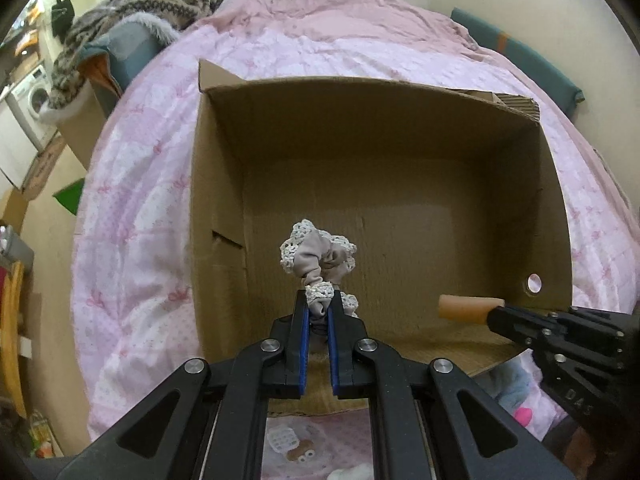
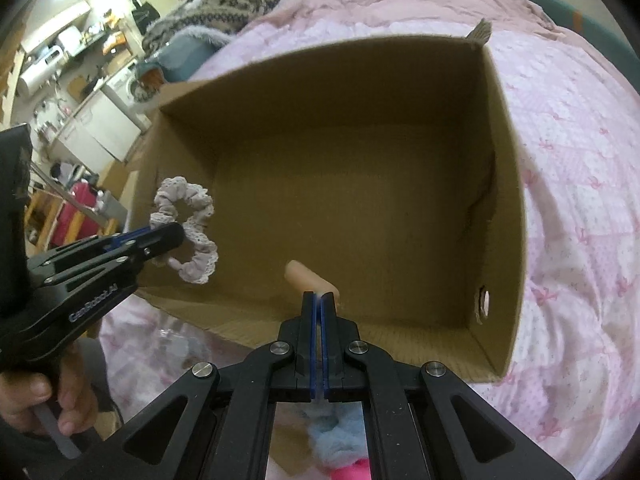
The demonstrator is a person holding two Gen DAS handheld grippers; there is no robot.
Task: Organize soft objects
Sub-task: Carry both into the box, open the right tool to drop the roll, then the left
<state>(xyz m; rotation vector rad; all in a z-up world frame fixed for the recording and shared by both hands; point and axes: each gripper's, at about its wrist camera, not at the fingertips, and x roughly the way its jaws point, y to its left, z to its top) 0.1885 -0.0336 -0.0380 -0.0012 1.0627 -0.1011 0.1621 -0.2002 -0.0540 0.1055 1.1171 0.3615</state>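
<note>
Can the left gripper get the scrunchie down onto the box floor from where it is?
Probably yes. The left gripper is shut on the scrunchie over the open cardboard box, whose floor looks bare below. The right gripper, holding the peach foam piece, sits off to the side.
</note>
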